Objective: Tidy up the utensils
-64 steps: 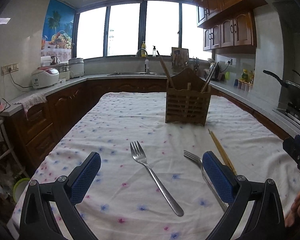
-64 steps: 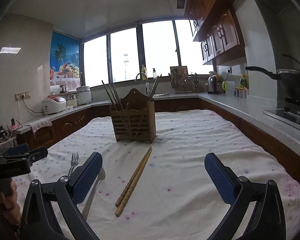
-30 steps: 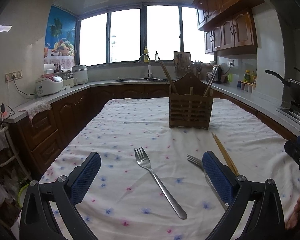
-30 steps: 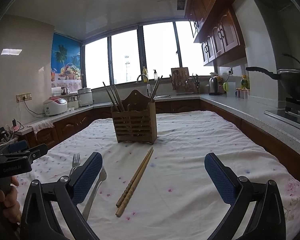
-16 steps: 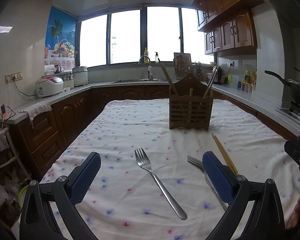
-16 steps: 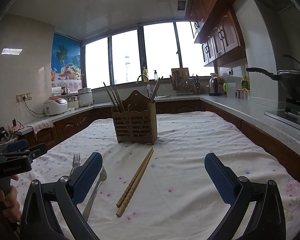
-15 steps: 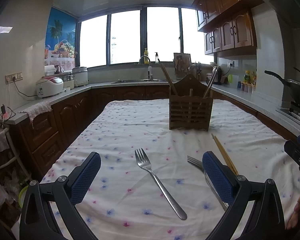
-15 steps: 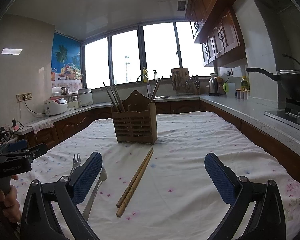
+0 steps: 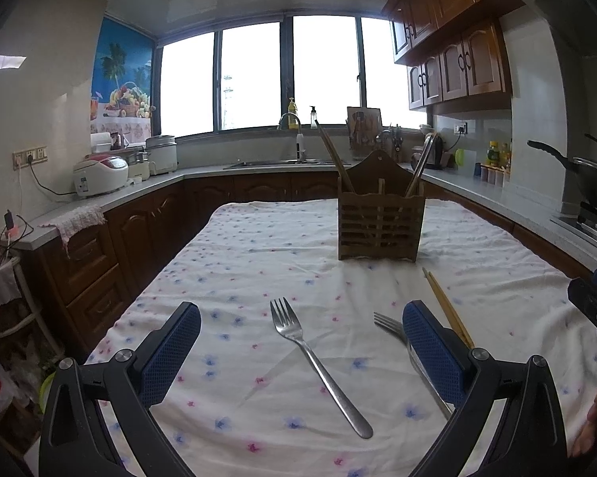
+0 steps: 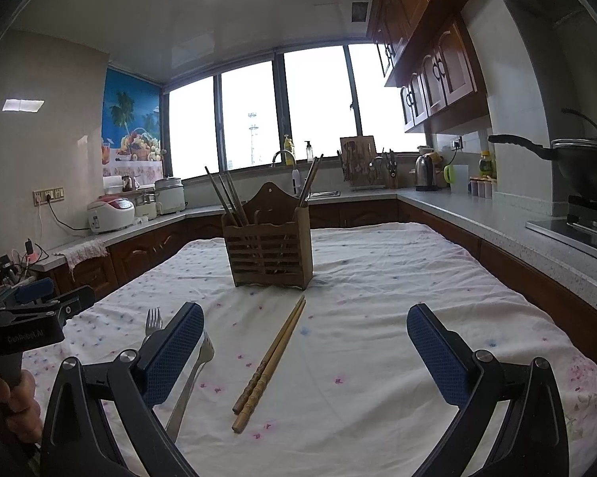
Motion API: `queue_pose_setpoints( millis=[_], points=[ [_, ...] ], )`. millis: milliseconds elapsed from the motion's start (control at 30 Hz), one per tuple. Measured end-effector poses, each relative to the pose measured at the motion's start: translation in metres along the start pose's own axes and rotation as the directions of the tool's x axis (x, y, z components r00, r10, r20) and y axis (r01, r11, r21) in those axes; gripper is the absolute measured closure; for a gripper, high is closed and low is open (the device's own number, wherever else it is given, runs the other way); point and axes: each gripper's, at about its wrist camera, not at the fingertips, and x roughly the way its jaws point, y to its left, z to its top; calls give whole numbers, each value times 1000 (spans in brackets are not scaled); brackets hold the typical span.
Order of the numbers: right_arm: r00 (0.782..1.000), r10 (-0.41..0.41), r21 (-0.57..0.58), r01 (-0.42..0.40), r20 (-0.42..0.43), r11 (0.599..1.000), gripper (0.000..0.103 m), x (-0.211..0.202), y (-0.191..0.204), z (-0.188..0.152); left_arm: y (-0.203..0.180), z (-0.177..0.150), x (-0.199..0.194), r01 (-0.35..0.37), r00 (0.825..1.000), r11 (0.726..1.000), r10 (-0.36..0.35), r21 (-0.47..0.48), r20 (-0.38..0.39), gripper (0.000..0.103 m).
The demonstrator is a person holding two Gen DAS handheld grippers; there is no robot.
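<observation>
A wooden slatted utensil holder point(image 9: 380, 222) stands mid-table with several chopsticks in it; it also shows in the right wrist view point(image 10: 268, 252). A steel fork point(image 9: 316, 361) lies between the fingers of my open, empty left gripper point(image 9: 300, 344). A second fork point(image 9: 390, 326) lies partly behind its right finger. A pair of wooden chopsticks point(image 10: 270, 361) lies on the cloth between the fingers of my open, empty right gripper point(image 10: 304, 344); it also shows in the left wrist view point(image 9: 447, 310). Both forks point(image 10: 154, 321) show left of the right gripper.
The table point(image 10: 378, 278) carries a white cloth with small flowers. Kitchen counters run around it, with rice cookers point(image 9: 99, 175) at the left, a sink point(image 9: 294, 163) at the back and a wok point(image 10: 580, 163) on the stove at the right.
Both views have shifted slightly over the last two seconds, the holder sitting a little lower in frame. Both grippers stay open and nothing on the table has moved.
</observation>
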Motion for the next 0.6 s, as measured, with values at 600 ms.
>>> queue_pose_setpoints(
  millis=[600],
  points=[
    [1000,5,5,-5,6,1000,0,3,1,2,-1,0,0,-7,1000,1000,7,-8,1,1]
  ],
)
